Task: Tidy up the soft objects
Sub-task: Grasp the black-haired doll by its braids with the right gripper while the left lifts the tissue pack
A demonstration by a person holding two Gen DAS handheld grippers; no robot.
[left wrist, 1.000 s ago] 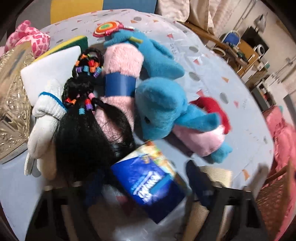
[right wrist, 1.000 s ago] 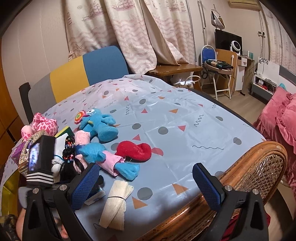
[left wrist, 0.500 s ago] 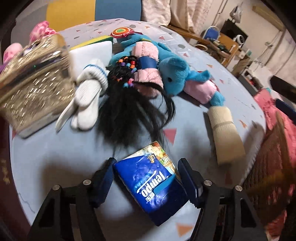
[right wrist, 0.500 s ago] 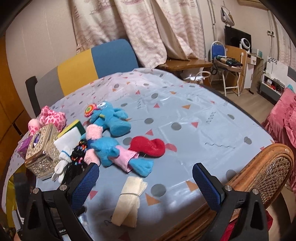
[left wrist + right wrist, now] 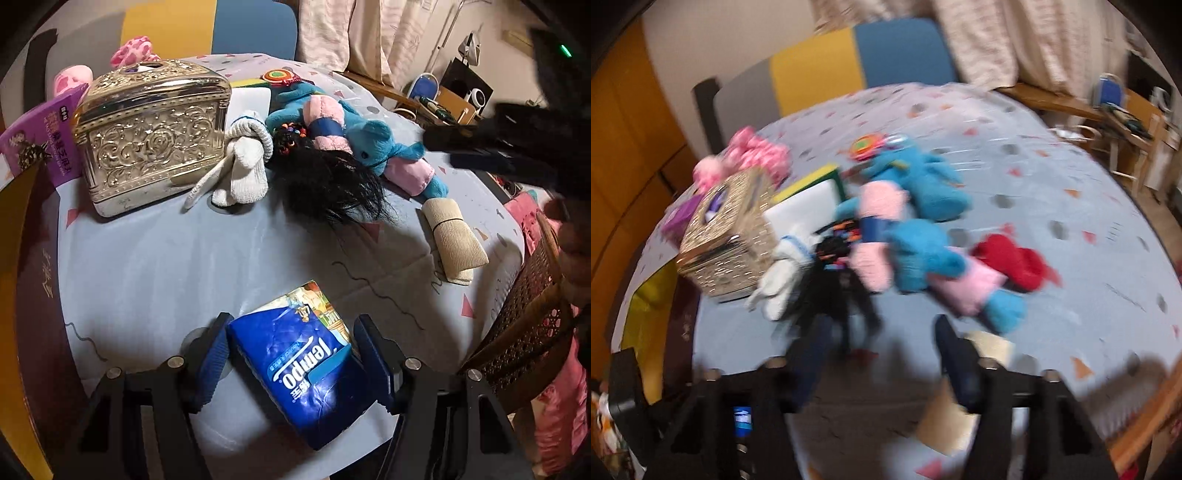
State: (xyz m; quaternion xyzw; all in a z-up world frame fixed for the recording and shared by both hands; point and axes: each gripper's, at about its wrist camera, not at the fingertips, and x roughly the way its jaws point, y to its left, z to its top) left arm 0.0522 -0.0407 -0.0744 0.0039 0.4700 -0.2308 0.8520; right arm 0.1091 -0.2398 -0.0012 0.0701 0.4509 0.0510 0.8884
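Note:
My left gripper (image 5: pixel 291 350) is shut on a blue Tempo tissue pack (image 5: pixel 306 362) and holds it above the near part of the table. Beyond it lie a black wig with coloured beads (image 5: pixel 328 177), white socks (image 5: pixel 243 166), a blue and pink plush toy (image 5: pixel 373 147) and a beige rolled cloth (image 5: pixel 454 240). My right gripper (image 5: pixel 879 354) is open and empty, low over the table just in front of the wig (image 5: pixel 834 291) and the beige cloth (image 5: pixel 990 347). A red plush (image 5: pixel 1015 262) lies to the right of the blue toys (image 5: pixel 923 251). The right view is blurred.
An ornate gold box (image 5: pixel 151 129) stands at the left, with a purple packet (image 5: pixel 37 144) and pink plush (image 5: pixel 136 51) behind it. A white sponge block (image 5: pixel 809 210) lies by the box. A wicker chair back (image 5: pixel 532 325) stands at the table's right edge.
My left gripper has pulled back toward the near edge with the tissue pack. My right gripper has dropped down and forward toward the wig and beige cloth.

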